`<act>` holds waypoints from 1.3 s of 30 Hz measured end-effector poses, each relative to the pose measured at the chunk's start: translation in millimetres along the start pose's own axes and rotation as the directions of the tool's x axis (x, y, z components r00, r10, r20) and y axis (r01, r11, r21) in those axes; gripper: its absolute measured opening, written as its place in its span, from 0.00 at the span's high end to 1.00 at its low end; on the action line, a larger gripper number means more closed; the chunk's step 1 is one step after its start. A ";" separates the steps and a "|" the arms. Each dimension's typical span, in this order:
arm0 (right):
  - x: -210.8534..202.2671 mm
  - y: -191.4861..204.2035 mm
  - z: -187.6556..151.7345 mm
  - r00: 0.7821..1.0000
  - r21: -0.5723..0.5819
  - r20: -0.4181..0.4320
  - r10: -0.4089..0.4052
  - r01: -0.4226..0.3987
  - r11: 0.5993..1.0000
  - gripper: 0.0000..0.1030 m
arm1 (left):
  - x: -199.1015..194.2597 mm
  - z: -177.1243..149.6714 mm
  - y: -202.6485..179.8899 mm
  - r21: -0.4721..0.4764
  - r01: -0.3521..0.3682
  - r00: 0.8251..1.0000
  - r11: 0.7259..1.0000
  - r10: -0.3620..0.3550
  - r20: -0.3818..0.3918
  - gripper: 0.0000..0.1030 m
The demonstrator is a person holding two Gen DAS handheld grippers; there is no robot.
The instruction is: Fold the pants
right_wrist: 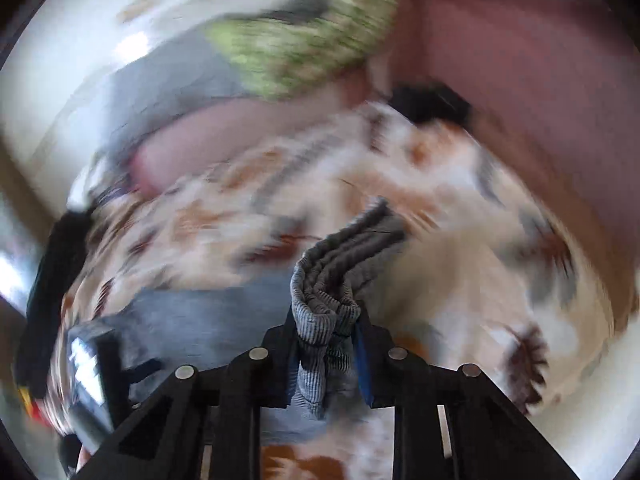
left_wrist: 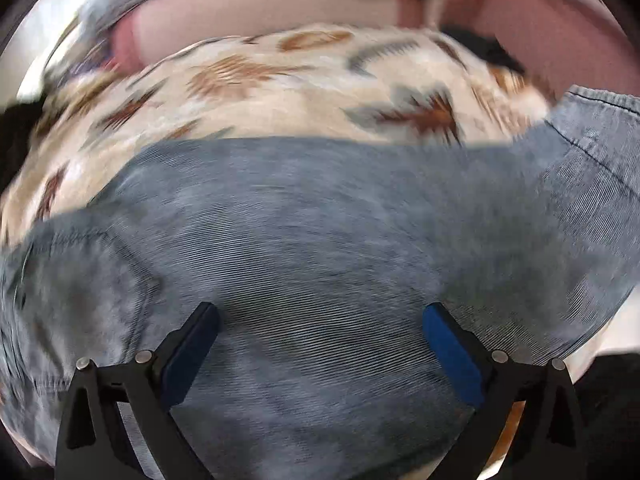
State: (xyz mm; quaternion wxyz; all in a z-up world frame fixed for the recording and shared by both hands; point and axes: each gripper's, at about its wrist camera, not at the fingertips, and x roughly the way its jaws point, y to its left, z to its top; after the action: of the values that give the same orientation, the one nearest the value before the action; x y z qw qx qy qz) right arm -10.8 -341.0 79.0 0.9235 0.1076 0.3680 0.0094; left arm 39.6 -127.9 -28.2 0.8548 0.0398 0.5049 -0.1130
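Note:
Grey-blue ribbed pants (left_wrist: 320, 232) lie spread across a cream blanket with a brown and grey pattern (left_wrist: 280, 96). My left gripper (left_wrist: 320, 320) hovers over the pants, open, its blue pads wide apart with only flat fabric showing between them. In the right wrist view my right gripper (right_wrist: 326, 320) is shut on a bunched edge of the pants (right_wrist: 340, 256), several ribbed layers pinched between the pads and lifted off the blanket (right_wrist: 440, 280). More of the pants (right_wrist: 208, 316) stays flat at lower left. Both views are blurred.
A pink sofa (left_wrist: 280, 12) rises behind the blanket, with a green patterned cushion (right_wrist: 308, 40) and a grey cloth (right_wrist: 168, 92) on it. A dark object (right_wrist: 432, 100) sits at the blanket's far edge. The other gripper's body (right_wrist: 92, 376) shows at lower left.

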 end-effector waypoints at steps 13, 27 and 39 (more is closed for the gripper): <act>92.2 178.7 -126.1 0.920 -0.281 -0.242 0.309 -0.372 0.885 0.49 | -122.2 -55.3 192.5 -0.415 -0.060 0.966 0.908 0.157 0.204 0.02; 56.2 -15.0 -113.4 0.900 0.375 -0.070 0.431 -0.377 0.847 0.33 | -83.2 8.1 67.8 -0.250 0.273 0.958 0.929 -0.238 0.160 0.02; 54.7 -22.6 -120.5 0.864 0.383 -0.037 0.502 -0.452 0.806 0.33 | -65.8 -27.0 92.0 -0.482 0.480 0.861 0.733 -0.500 0.096 0.12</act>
State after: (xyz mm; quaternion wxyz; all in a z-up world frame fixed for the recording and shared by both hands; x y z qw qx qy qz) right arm -54.5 -334.6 -47.8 0.8280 0.3639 0.3864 0.1811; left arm 7.4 -23.6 11.8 0.7657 -0.3102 0.5262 -0.2014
